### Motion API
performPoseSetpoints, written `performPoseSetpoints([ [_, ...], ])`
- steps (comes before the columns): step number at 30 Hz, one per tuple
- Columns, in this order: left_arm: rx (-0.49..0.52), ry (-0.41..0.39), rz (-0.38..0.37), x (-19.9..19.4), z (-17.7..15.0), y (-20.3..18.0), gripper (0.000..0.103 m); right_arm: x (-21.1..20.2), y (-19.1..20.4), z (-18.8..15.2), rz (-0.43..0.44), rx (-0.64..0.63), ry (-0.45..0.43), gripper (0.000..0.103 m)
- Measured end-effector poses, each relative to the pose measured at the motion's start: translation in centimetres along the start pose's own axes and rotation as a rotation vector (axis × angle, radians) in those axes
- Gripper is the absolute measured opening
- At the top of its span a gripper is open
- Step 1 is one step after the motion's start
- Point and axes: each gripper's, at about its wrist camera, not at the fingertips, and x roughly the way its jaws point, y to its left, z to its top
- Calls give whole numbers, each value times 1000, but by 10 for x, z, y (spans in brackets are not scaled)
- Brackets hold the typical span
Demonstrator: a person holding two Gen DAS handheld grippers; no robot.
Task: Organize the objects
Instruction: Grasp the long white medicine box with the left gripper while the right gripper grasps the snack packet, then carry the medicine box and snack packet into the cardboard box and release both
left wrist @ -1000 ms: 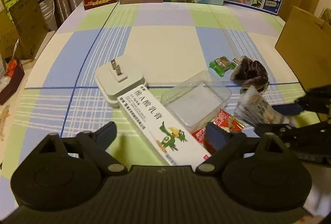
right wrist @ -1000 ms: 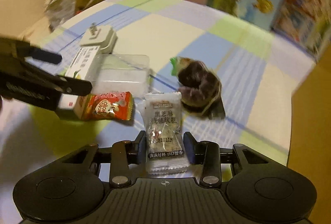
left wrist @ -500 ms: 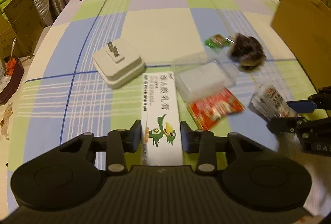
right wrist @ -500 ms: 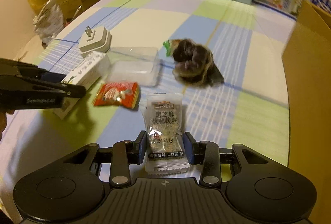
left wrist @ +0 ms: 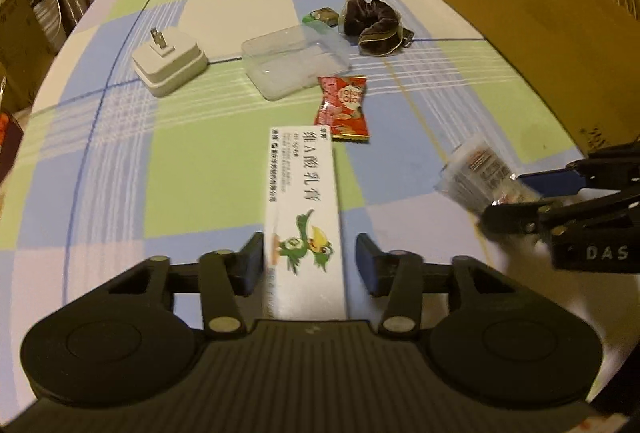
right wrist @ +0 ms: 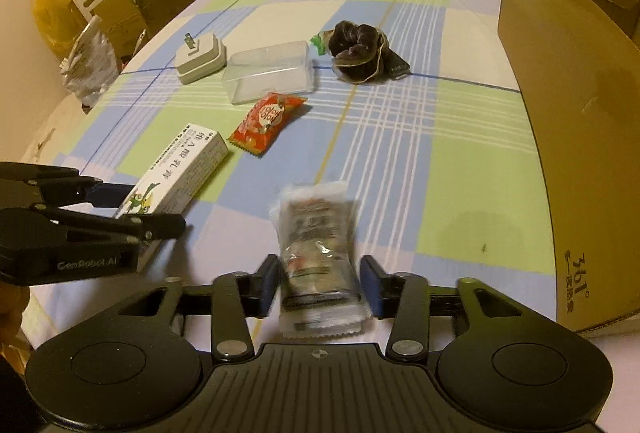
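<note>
Left gripper (left wrist: 310,259): the white ointment box (left wrist: 303,217) lies lengthwise between the jaws; the left pad meets its edge, a slight gap shows at the right pad, so a firm grip cannot be confirmed. Right gripper (right wrist: 320,283): the clear snack packet (right wrist: 318,253) sits between the jaws, blurred, with narrow gaps at both pads; whether it is clamped cannot be told.

Ahead of the left gripper, just past the box's far end, lies a red candy wrapper (left wrist: 345,107). Beyond it stands a clear plastic container (left wrist: 294,61); its contents cannot be made out. Left of the container rests a white plug adapter (left wrist: 170,63), prongs up. Farther ahead and right lie a dark scrunchie (left wrist: 374,25) and, beside it, a small green-wrapped sweet (left wrist: 320,17).

A cardboard box (right wrist: 576,121) stands right of the right gripper; its interior is hidden. All rest on a checked tablecloth (right wrist: 460,161).
</note>
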Motion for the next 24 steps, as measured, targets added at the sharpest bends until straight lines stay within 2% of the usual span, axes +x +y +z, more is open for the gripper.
performPoseSetpoints([
  [3,-19,-9,2,3,4,3,45,5,1,4,-4,-25,-18,53],
  [15,1,-24,12,13,13,2,45,17,21,2,-86,-184,-14,52],
  [18,11,-21,17,13,13,0,44,16,19,1,-92,-177,-13,45],
  [20,14,-17,9,13,14,1,36,15,18,2,-93,-169,-14,35],
  [24,20,-12,15,12,15,-1,33,14,20,2,-96,-159,-15,34],
])
